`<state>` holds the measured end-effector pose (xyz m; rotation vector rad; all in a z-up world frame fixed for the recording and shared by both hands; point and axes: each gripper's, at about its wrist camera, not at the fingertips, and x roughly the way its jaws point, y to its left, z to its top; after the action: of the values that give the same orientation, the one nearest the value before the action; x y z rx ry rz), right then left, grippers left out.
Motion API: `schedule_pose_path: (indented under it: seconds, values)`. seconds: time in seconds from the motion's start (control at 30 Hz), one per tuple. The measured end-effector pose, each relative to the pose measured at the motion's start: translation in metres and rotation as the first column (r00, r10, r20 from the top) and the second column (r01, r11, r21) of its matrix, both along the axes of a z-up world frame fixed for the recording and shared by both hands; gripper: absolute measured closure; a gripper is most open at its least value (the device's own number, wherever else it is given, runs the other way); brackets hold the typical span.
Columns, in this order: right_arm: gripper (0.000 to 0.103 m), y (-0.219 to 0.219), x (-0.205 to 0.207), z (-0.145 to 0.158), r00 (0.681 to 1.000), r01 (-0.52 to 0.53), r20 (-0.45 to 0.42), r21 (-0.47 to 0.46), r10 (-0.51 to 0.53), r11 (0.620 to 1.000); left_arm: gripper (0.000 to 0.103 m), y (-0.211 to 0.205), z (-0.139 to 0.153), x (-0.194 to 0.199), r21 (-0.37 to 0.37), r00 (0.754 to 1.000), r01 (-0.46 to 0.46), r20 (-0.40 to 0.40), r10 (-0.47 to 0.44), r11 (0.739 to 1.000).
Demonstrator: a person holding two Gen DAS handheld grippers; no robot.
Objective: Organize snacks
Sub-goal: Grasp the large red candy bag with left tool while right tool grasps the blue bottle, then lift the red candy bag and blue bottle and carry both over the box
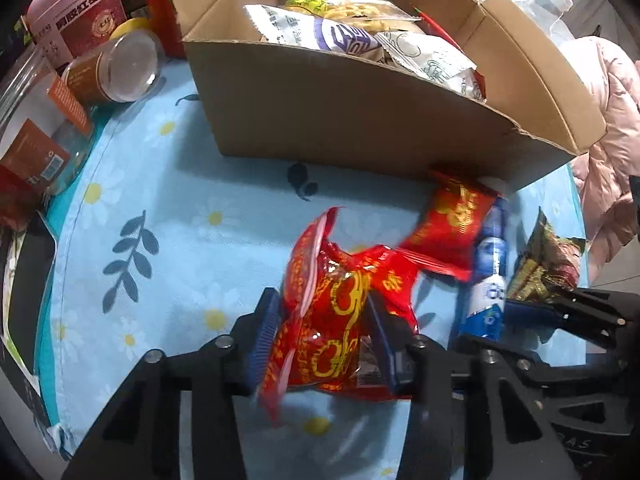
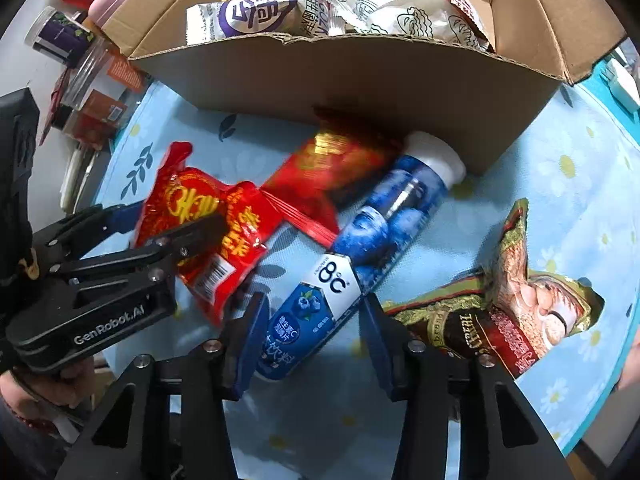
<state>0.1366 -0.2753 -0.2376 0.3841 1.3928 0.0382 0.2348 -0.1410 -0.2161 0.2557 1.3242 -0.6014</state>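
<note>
My left gripper is shut on a red snack packet with gold print, its blue pads pressed into both sides just above the flowered cloth. In the right wrist view that packet sits at the left, in the left gripper. My right gripper is open and straddles the lower end of a blue tube with a white cap, which lies on the cloth; a gap shows beside the pads. A second red packet lies against the cardboard box, which holds several wrapped snacks.
A brown and gold packet lies right of the tube. Clear jars and a pink canister crowd the table's left edge. A pink jacket hangs beyond the right edge. The light-blue tablecloth covers the table.
</note>
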Motion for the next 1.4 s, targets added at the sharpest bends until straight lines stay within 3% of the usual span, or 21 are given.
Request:
schedule_pose_path:
  seconds: [0.23,0.57,1.07,1.4]
  values:
    - [0.071,-0.004,-0.016,0.002,1.000,-0.016,0.000,-0.010,0.016,1.000,0.065,0.018,0.003,-0.020,0.025,0.997,-0.072,-0.032,0.073,0.997]
    - [0.072,0.011,-0.054,0.002,0.995,-0.104,-0.014,-0.018,0.104,0.994,0.066,0.040,0.002,-0.069,0.060,0.989,-0.119,-0.083,0.123,0.991]
    - [0.074,0.033,-0.078,0.000,0.980,-0.196,-0.039,-0.037,0.194,0.980,0.065,0.056,-0.012,-0.097,0.083,0.983,-0.123,-0.125,0.132,0.989]
    - [0.059,0.047,-0.058,-0.003,0.979,-0.204,-0.024,-0.116,0.203,0.972,0.065,0.043,-0.018,-0.107,0.097,0.985,-0.119,-0.113,0.130,0.988]
